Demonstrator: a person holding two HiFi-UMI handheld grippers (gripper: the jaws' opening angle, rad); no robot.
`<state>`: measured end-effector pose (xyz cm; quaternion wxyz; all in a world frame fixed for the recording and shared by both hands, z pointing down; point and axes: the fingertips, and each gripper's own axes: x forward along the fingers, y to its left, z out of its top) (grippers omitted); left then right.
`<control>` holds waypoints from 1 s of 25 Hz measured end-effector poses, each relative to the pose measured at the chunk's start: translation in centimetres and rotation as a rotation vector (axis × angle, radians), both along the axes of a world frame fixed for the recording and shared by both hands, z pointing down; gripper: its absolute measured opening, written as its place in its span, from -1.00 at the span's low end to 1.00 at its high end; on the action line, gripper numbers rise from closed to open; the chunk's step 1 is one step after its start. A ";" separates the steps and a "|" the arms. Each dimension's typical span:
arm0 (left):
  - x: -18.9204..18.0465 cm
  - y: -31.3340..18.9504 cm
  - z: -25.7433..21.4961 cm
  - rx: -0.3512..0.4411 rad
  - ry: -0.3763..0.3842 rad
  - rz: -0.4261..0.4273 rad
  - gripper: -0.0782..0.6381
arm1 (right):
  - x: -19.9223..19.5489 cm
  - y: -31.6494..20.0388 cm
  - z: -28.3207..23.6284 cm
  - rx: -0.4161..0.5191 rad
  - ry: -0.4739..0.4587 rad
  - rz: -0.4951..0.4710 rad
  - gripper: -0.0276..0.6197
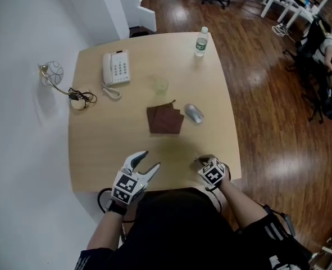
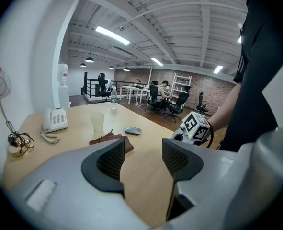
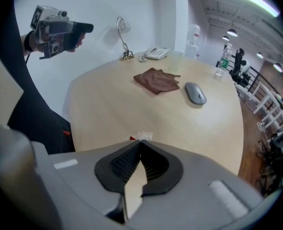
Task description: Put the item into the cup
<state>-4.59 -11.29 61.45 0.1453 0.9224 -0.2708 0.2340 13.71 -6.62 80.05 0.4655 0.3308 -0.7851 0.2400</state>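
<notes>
A translucent pale-green cup [image 1: 159,84] [image 2: 97,121] stands upright on the wooden table [image 1: 98,151], toward the far middle. My right gripper [image 1: 200,161] [image 3: 140,143] rests at the near right edge with its jaws shut. A small white and red item [image 3: 142,136] peeks out at the closed tips, seemingly pinched there. My left gripper [image 1: 150,160] [image 2: 143,157] hovers over the near edge to the left, open, with only bare table between its fingers. It also shows raised at the upper left of the right gripper view.
A brown cloth [image 1: 166,120] lies mid-table with a grey mouse [image 1: 194,113] to its right. A white phone [image 1: 116,67] sits at the far left, a water bottle [image 1: 201,41] at the far edge, a wire lamp [image 1: 53,72] on the left wall.
</notes>
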 end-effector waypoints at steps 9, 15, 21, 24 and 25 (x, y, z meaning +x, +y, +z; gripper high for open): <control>-1.0 -2.0 -0.6 0.021 0.015 -0.012 -0.11 | -1.2 -7.3 -6.2 0.143 -0.067 0.036 -0.89; -2.8 -4.8 -1.3 0.053 0.010 -0.024 -0.11 | -3.3 -15.3 -10.5 0.254 -0.066 -0.019 -0.89; -4.5 -7.3 -1.9 0.070 0.002 -0.037 -0.11 | -5.8 -23.3 -14.7 0.347 -0.061 -0.069 -0.89; -5.1 -8.3 -1.9 0.073 0.005 -0.041 -0.11 | -7.3 -26.9 -15.5 0.374 -0.039 -0.098 -0.89; -5.3 -8.5 -1.9 0.073 0.005 -0.041 -0.11 | -7.8 -28.0 -15.5 0.378 -0.031 -0.105 -0.89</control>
